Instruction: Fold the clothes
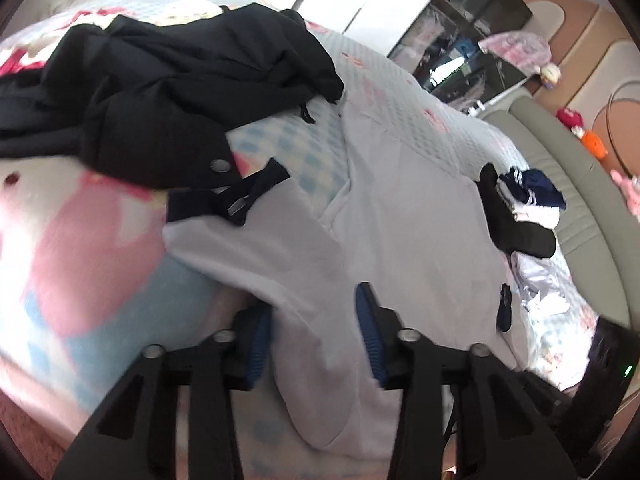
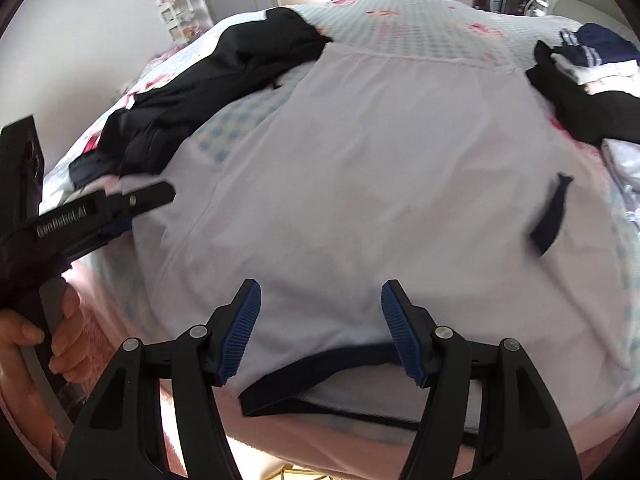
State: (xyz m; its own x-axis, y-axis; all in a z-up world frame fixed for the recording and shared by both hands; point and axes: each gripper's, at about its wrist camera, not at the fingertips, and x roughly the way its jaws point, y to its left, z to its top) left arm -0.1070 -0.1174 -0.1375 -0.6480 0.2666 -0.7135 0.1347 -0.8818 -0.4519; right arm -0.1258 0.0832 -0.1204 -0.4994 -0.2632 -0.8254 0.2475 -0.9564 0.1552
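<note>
A white garment (image 2: 360, 184) with dark navy trim lies spread across a bed (image 2: 420, 20) covered in a pale checked and floral quilt, filling the centre of the right wrist view; its navy-edged neckline (image 2: 320, 368) sits at the lower centre, nearest the camera. The right hand-held gripper (image 2: 320, 332) hovers with its jaws wide apart over that neckline, holding nothing. The left hand-held gripper (image 1: 316, 340), carried by a hand (image 2: 44, 332) at the lower left of the right wrist view, straddles a sleeve or side flap of the white cloth at the lower centre of its own view; fabric lies between the blue pads (image 1: 370, 336), but a gap shows, and whether they press on it cannot be told. Risks, as judged from this layout: a partial bite on the thin cloth could let the flap slip out when lifted, leaving the fold crooked. A heap of black clothing (image 1: 160, 92) at the upper left touches the garment's far edge, and a small pile of dark and striped items (image 2: 592, 76) rests at the upper right against its other side, so dragging the white cloth may pull either along. A loose navy strip (image 2: 550, 216) lying on the fabric at the right could be trapped inside a fold.
</note>
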